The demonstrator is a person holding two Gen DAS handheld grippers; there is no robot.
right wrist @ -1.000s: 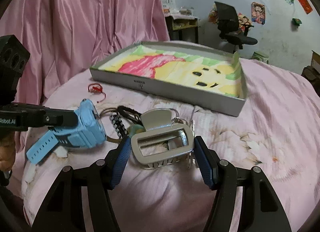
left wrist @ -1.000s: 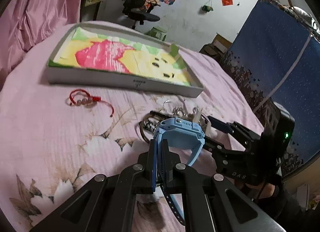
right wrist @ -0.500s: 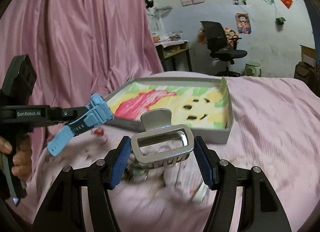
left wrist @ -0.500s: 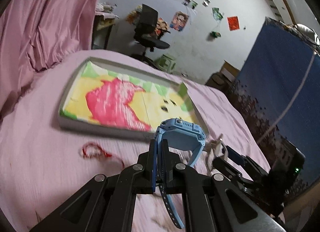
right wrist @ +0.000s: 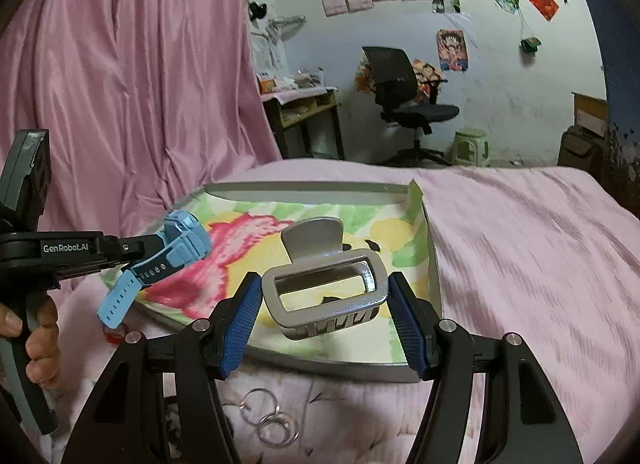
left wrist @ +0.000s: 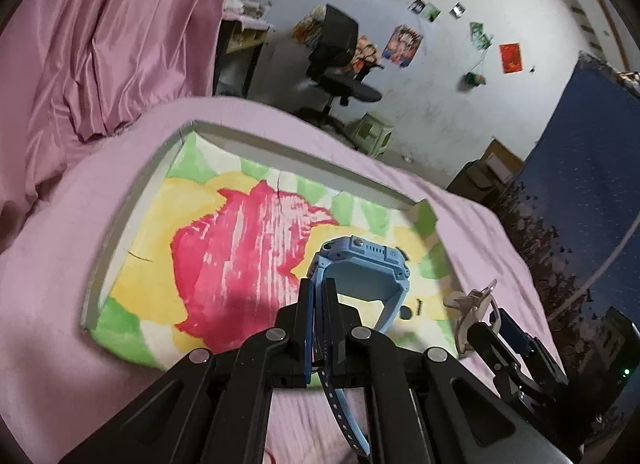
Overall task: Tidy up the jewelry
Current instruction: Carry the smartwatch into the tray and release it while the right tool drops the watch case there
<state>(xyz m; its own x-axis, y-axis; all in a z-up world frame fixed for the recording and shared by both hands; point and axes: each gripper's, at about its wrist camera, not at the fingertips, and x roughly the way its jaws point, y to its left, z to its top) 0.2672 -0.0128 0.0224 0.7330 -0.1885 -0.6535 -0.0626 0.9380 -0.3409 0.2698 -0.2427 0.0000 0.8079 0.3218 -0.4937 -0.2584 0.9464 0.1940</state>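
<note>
Jewelry has left the bed: the left gripper (left wrist: 318,304), clamped on the blue watch (left wrist: 362,264), and the right gripper (right wrist: 324,304), gripping the silver hair claw (right wrist: 326,284), have risen over the painted tray (right wrist: 434,264), ready for release; rings (right wrist: 268,420) remain on the near bedsheet.

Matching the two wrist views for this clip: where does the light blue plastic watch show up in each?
Left wrist view: light blue plastic watch at centre, strap clamped in the left tool.
Right wrist view: centre-left, held above the tray's left edge.
Shared landmark: grey-rimmed tray with pink, yellow and green lining.
</note>
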